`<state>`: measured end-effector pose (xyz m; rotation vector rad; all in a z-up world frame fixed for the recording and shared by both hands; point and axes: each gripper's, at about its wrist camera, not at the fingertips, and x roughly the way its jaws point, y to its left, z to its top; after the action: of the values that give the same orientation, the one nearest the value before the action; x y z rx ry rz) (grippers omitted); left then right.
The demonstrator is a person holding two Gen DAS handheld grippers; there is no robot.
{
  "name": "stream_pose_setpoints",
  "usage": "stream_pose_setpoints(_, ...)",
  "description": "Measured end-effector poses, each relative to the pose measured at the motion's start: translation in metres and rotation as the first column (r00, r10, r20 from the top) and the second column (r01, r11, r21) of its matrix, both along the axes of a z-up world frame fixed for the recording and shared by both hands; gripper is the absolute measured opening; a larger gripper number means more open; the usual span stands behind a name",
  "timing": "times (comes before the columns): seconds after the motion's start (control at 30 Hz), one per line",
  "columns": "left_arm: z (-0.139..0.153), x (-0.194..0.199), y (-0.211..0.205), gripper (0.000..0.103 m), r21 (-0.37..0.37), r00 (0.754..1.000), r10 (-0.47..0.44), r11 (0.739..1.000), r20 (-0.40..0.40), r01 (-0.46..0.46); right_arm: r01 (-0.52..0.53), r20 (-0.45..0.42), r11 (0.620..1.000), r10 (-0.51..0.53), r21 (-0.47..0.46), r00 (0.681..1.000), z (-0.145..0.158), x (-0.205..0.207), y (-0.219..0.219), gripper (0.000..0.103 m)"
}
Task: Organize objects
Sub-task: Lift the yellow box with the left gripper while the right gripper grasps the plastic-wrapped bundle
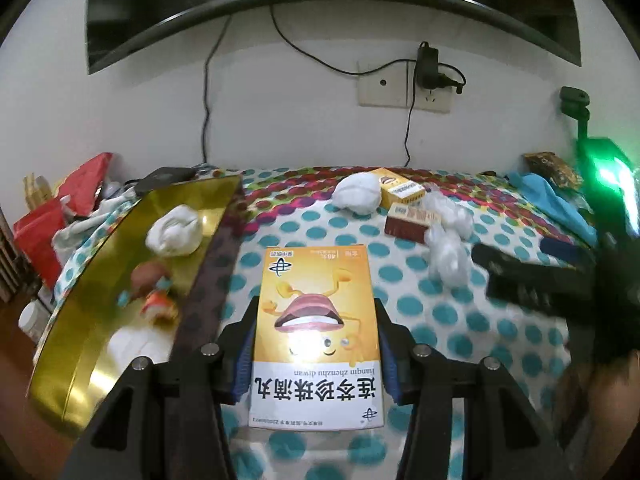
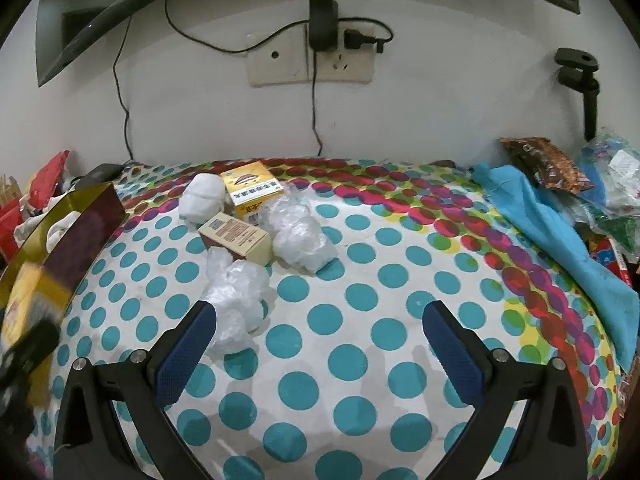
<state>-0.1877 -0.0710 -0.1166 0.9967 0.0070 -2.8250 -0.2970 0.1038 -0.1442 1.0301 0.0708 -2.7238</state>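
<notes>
While clamped in the left tongs [image 1: 316, 344], yellow medicine box [image 1: 316, 320] at lower centre of frame, over dotted desk cloth [image 1: 440, 320]. Gold tray [image 1: 100, 320] at left, white wad [image 1: 175, 231] inside. Right tongs [image 2: 320, 344] spread wide, nothing between; crumpled plastic bag [image 2: 236, 296] beside left finger.

Two handheld grippers, each with black angular plastic arms, round silver screws at the joints, and blue textured pads lining the fingers: left gripper [image 1: 316, 344], right gripper [image 2: 320, 344]. A green light glows, blurred, possibly on the right gripper's body.
</notes>
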Motion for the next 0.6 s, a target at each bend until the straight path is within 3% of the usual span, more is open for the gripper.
stream_pose_setpoints(0.2, -0.002, 0.041, -0.014, 0.051, 0.030, 1.000, -0.005, 1.000, -0.013, 0.005, -0.038, 0.022, 0.999, 0.038, 0.020, 0.999, -0.004, -0.001, -0.008, 0.103)
stream_pose_setpoints(0.5, 0.000, 0.061, -0.023, 0.051, 0.050, 0.999, -0.023, 0.998, -0.041, 0.025, -0.163, -0.009, 0.973, 0.167, 0.161, 0.986, -0.007, 0.010, -0.048, 0.102)
stream_pose_setpoints(0.6, 0.000, 0.062, -0.026, 0.051, 0.074, 0.999, -0.026, 0.997, -0.046, 0.029, -0.185, 0.033, 0.974, 0.182, 0.132, 0.983, -0.010, 0.003, -0.060, 0.093)
